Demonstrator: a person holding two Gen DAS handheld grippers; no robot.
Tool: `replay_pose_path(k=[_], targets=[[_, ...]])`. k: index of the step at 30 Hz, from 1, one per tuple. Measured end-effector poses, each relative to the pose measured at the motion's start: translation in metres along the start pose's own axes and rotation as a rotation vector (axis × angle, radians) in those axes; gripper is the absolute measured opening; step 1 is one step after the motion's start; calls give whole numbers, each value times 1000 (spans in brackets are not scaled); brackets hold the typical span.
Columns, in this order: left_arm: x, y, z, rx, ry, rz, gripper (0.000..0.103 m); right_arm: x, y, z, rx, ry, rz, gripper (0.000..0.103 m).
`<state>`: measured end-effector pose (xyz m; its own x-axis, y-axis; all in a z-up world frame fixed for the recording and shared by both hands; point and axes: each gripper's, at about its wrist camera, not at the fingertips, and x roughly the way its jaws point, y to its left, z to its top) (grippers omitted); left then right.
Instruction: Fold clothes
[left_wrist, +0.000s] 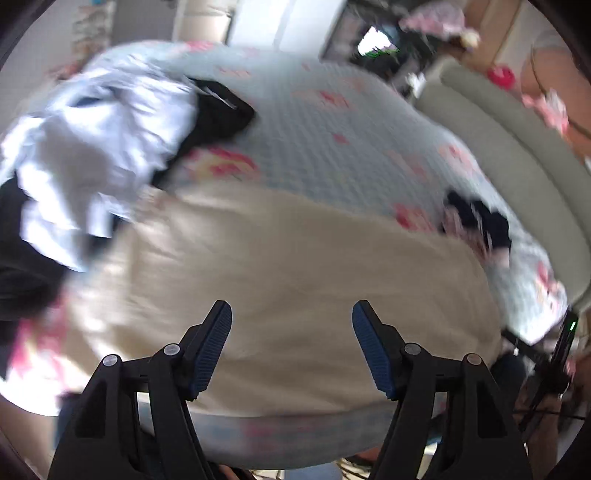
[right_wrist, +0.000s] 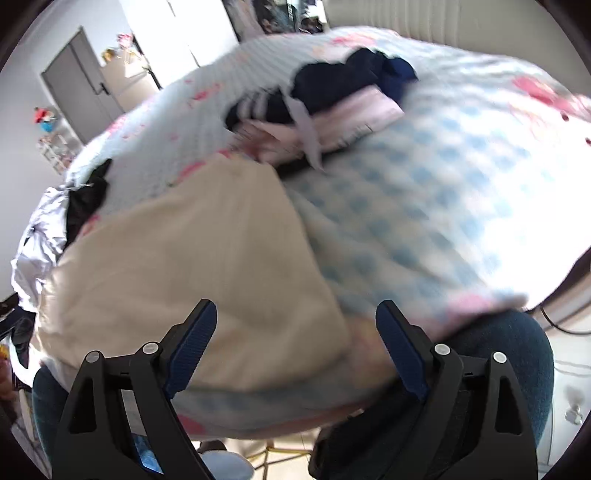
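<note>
Lying flat, beige garment (left_wrist: 280, 266), quilted bedspread (left_wrist: 332, 140)

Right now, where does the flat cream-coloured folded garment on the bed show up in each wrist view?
Left wrist view: the cream-coloured folded garment fills the lower centre, just beyond the open tool tips.
Right wrist view: the garment sits centre-left, its right edge meeting the blue-checked bedcover.
Shared landmark: the dark navy clothing pile further back on the bed.

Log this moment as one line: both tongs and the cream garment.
left tongs: open, empty | right tongs: open, empty | cream garment: flat on bed, unheld
</note>
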<state>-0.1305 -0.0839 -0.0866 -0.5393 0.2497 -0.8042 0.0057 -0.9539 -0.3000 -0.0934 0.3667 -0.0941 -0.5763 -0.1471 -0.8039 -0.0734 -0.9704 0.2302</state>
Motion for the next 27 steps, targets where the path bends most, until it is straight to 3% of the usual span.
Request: replay_pose_path(k=[4,7,9,12,14,15,17,19,20,22,24,27], targets=[[36,-43,-19,10,117,-109,70,4,23,1,-32,16,53,90],[50,-75,-38,111,177,-70,70,6,40,-16,-41,37,106,91],[60,-76,-46,134,225,-21,70,17,45,-26,-54,75,111,91],[59,-51,-51,54,256,-31,70,34,32,-34,-78,123,-25,82],[54,-28,-53,-8,253,-7,70,31,15,-33,-46,117,8,78],[51,-17,-53,-38,249,1,70,28,9,-31,-17,110,20,78],[39,-5,-51,-93,208,-41,70,24,-3,-27,8,102,-97,87],[32,-4,-49,-117,172,-82,70,19,-13,-22,24,99,-167,88],[29,-8,-49,-118,156,-102,71,14,-19,-20,57,89,-125,88],[26,-16,-48,-118,128,-139,72,10,-30,-19,160,101,41,88],[40,-30,-48,-100,155,-143,72,14,-33,-22,241,144,195,88],[56,-55,-45,-96,154,-221,72,28,-24,-33,265,195,262,93]])
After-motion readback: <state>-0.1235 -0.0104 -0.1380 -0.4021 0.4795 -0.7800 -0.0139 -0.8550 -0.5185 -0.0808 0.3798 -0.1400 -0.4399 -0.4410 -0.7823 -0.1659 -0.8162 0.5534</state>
